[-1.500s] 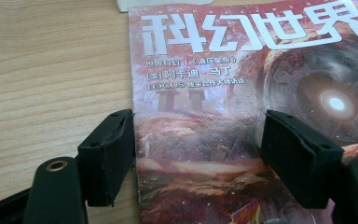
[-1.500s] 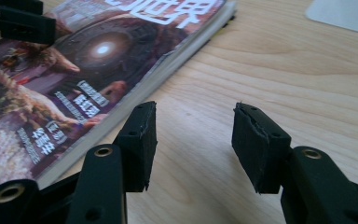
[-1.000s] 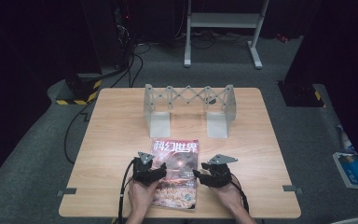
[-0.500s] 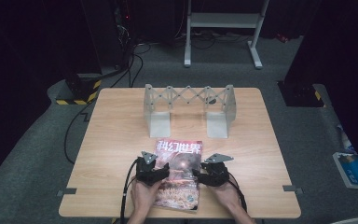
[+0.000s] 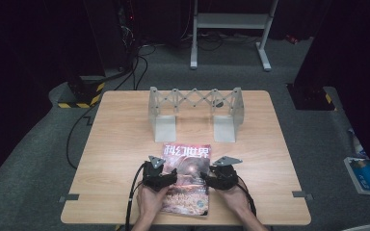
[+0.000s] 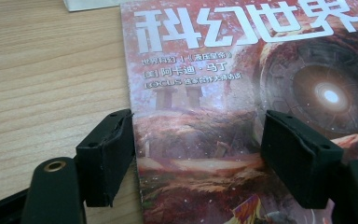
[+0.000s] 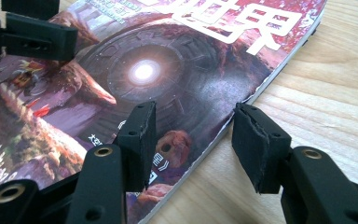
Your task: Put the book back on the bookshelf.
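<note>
A magazine point(image 5: 188, 163) with a reddish cover and white title characters lies flat on the wooden table point(image 5: 120, 144) near the front edge. My left gripper point(image 5: 160, 175) sits at its left edge, my right gripper point(image 5: 220, 177) at its right edge. In the left gripper view the jaws point(image 6: 198, 140) stand open: one over the bare wood, the other over the magazine's cover point(image 6: 242, 93). The right gripper point(image 7: 193, 135) is open too and straddles the right edge of the magazine point(image 7: 168, 70); the left gripper's jaw point(image 7: 28, 32) shows at the top left.
A grey expandable rack point(image 5: 164, 127) with a scissor lattice stands at the back middle of the table. On the floor are a metal stand point(image 5: 231, 21) behind, a black-and-yellow base point(image 5: 79, 96) at left, and a blue-white item point(image 5: 366, 173) at right.
The left gripper and the magazine have slid slightly to the right. The right gripper has kept its place.
</note>
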### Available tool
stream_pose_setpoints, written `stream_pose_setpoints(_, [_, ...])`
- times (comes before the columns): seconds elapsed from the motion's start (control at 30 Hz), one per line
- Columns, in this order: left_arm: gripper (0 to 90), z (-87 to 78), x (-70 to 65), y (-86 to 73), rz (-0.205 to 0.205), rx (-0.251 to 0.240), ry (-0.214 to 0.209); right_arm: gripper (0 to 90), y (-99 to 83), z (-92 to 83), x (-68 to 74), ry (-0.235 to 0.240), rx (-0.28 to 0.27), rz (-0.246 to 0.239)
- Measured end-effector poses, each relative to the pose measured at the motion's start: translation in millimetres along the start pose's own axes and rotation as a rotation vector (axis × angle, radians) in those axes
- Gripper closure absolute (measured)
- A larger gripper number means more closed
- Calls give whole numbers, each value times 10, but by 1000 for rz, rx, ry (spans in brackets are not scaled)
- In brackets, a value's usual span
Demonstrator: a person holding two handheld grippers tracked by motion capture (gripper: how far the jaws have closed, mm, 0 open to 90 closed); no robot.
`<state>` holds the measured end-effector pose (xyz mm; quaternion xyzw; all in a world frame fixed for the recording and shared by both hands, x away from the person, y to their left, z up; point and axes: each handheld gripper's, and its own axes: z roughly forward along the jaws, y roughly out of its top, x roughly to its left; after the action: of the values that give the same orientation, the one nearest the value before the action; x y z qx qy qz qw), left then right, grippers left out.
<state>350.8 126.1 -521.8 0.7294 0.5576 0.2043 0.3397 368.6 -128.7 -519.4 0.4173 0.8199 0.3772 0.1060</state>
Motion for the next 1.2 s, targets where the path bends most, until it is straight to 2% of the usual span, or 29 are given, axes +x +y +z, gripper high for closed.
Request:
stream_pose_setpoints(0.7, [259, 27, -136, 24, 34, 13, -41, 504, -7, -29, -170, -41, -22, 20])
stream_pose_setpoints(0.77, [262, 34, -167, 25, 41, 12, -52, 504, 16, -44, -191, -51, -1, 18])
stream_pose_setpoints(0.93, [266, 45, -214, 28, 50, 10, -63, 504, 36, -58, -260, -61, 9, 13])
stream_pose_setpoints(1.2, [270, 60, -258, 42, 58, 13, -78, 503, 35, -65, -323, -66, 3, 23])
